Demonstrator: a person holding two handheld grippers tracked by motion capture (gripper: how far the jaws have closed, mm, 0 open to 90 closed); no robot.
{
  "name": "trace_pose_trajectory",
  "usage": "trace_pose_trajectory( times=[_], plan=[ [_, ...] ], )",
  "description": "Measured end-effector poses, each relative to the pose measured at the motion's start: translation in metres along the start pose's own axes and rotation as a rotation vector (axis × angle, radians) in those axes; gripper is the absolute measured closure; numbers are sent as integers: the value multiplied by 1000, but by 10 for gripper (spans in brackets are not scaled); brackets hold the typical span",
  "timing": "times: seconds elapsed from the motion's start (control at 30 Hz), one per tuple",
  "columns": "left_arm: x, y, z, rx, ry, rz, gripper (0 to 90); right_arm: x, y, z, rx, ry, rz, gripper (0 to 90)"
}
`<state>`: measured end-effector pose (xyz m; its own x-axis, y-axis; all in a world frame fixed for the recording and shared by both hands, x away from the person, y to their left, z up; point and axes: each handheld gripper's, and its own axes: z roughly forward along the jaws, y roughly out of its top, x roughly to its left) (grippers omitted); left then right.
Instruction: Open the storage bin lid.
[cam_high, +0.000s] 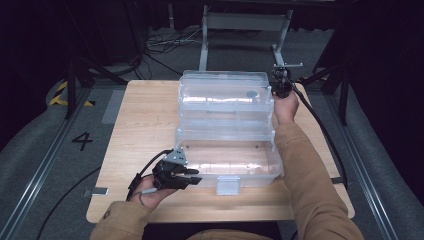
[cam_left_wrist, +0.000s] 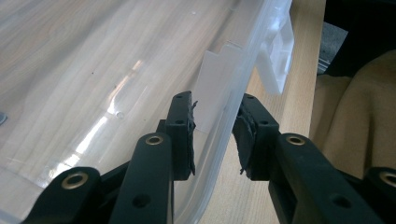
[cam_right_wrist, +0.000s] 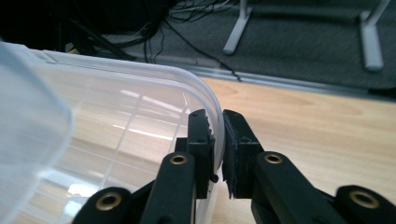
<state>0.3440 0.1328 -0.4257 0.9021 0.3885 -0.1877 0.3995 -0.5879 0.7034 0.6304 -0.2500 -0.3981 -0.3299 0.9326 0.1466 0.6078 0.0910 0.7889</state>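
Right gripper (cam_right_wrist: 218, 140), at two o'clock on the table (cam_high: 145, 120), has its jaws nearly together, clamped across the rim of the clear plastic box's lid (cam_right_wrist: 140, 116). I find the left gripper (cam_left_wrist: 215, 135) at seven o'clock, jaws partly apart, straddling the front wall of the box base (cam_left_wrist: 224, 116); whether the pads press on it I cannot tell. I see the clear plastic box (cam_high: 227, 130) mid-table, opened out in stepped tiers. Its base tray shows bare wood grain through the floor. A white latch (cam_high: 227, 186) hangs at six o'clock on the front rim.
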Motion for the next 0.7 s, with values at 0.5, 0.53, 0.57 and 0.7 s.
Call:
trace_pose_trajectory(
  times=[0.5, 0.53, 0.57, 0.7],
  plan=[
    [0, 1, 0, 10, -3, -4, 688, -13, 2, -12, -9, 149, 40, 590],
    [0, 1, 0, 10, 1, -3, 685, -14, 3, -15, -7, 149, 31, 575],
    [0, 1, 0, 11, 3, -2, 682, -14, 4, -20, -10, 135, 19, 562],
    [0, 1, 0, 6, 2, 3, 677, -13, 6, -33, -18, 122, -15, 538]
  ],
)
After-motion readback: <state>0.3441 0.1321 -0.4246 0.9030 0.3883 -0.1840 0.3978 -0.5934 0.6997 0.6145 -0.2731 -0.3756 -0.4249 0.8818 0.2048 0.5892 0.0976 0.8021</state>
